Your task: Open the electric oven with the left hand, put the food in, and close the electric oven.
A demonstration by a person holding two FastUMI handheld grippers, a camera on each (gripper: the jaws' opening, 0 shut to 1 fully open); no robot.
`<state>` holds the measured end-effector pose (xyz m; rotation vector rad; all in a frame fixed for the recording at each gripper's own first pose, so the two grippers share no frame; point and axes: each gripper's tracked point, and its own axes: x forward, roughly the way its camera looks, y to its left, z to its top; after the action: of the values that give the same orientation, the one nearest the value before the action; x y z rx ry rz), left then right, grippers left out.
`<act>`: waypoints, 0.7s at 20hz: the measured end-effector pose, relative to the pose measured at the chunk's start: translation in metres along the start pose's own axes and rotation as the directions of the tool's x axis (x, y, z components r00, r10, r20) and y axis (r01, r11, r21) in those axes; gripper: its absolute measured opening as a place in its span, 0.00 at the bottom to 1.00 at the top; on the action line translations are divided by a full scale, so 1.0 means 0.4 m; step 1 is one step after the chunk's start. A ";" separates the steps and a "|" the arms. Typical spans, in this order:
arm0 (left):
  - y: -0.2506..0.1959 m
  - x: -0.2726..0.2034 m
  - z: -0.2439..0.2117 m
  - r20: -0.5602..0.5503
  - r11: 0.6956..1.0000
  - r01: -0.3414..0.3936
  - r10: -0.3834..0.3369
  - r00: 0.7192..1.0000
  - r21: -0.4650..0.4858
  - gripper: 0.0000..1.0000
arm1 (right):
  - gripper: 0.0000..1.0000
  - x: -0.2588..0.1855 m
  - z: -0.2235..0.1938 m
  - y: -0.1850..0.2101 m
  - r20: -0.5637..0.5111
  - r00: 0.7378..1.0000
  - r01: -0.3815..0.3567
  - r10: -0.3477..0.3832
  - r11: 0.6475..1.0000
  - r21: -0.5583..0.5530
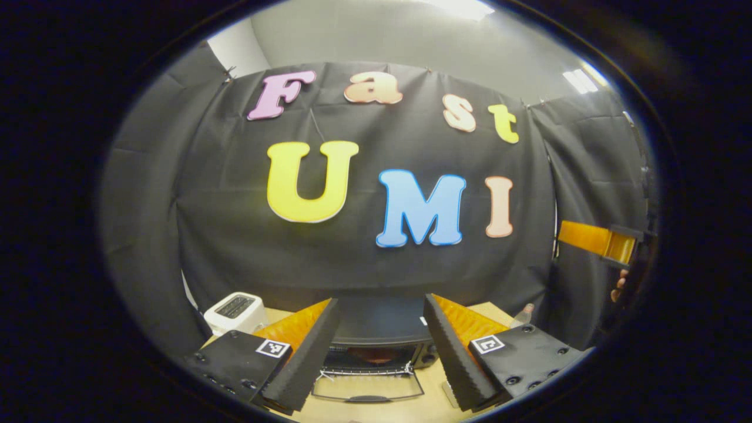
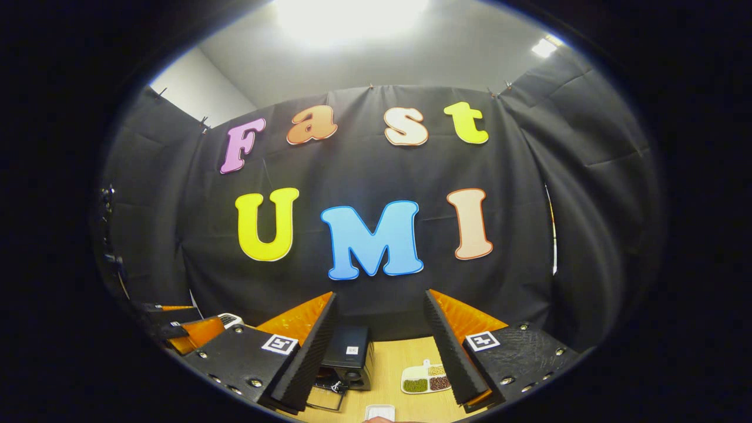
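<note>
Facing camera, oven (image 1: 376, 335) (door (image 1: 367, 386) down)

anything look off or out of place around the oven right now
Nothing spilled or damaged. The oven door hangs open, folded down onto the table, which fits the task. The toaster and the divided dish sit upright and tidy.

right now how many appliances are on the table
2: the electric oven at the middle of the table, door down, and a white toaster to its left. Others may be hidden behind the fingers.
</note>
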<state>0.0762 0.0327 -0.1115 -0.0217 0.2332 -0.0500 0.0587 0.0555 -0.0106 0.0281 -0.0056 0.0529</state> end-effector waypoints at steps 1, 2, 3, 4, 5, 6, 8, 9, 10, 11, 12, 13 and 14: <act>0.002 0.009 -0.039 -0.035 1.000 -0.007 0.007 0.999 -0.007 1.00 | 0.88 -0.001 -0.005 -0.008 -0.010 1.000 -0.001 0.001 1.000 0.003; 0.001 0.014 -0.077 -0.071 1.000 -0.012 0.011 0.997 -0.015 0.97 | 0.89 -0.003 -0.014 -0.017 -0.019 1.000 -0.001 0.001 1.000 0.008; -0.004 0.021 -0.119 -0.109 1.000 -0.011 0.009 0.994 -0.020 0.94 | 0.89 -0.005 -0.020 -0.024 -0.026 1.000 0.001 -0.001 1.000 0.010; -0.004 0.026 -0.161 -0.150 1.000 -0.012 0.009 0.989 -0.017 0.91 | 0.89 -0.003 -0.025 -0.030 -0.033 0.999 0.003 -0.003 1.000 0.011; -0.005 0.034 -0.207 -0.191 1.000 -0.014 0.013 0.982 -0.004 0.94 | 0.89 -0.005 -0.029 -0.037 -0.037 0.999 0.007 -0.006 1.000 0.013; -0.005 0.037 -0.254 -0.236 1.000 -0.016 0.018 0.972 0.011 0.96 | 0.89 -0.005 -0.033 -0.043 -0.040 0.999 0.009 -0.008 1.000 0.016; -0.006 0.040 -0.337 -0.308 1.000 -0.013 0.020 0.951 0.025 0.92 | 0.89 -0.002 -0.043 -0.060 -0.051 0.999 0.019 -0.018 0.999 0.033; -0.009 0.039 -0.372 -0.338 1.000 -0.009 0.016 0.941 0.023 1.00 | 0.89 -0.001 -0.049 -0.072 -0.059 0.998 0.026 -0.023 0.998 0.051; -0.011 0.042 -0.405 -0.367 1.000 -0.006 0.014 0.930 0.023 0.97 | 0.89 -0.001 -0.055 -0.079 -0.062 0.998 0.033 -0.029 0.997 0.067; -0.008 0.041 -0.443 -0.398 1.000 -0.007 0.016 0.917 0.026 0.96 | 0.89 0.001 -0.059 -0.089 -0.065 0.997 0.044 -0.039 0.996 0.076; -0.004 0.043 -0.478 -0.430 1.000 -0.009 0.019 0.902 0.025 0.96 | 0.89 0.004 -0.069 -0.097 -0.074 0.996 0.052 -0.046 0.995 0.083; 0.001 0.045 -0.515 -0.465 1.000 -0.015 0.024 0.885 0.022 0.96 | 0.89 0.005 -0.078 -0.101 -0.080 0.996 0.052 -0.045 0.995 0.088; 0.003 0.048 -0.550 -0.503 1.000 -0.025 0.030 0.864 0.017 1.00 | 0.89 0.008 -0.085 -0.108 -0.089 0.995 0.059 -0.051 0.994 0.090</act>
<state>0.0440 0.0296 -0.3300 0.0051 0.7599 -0.0274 0.0644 0.0134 -0.0459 0.1185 0.0840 -0.0010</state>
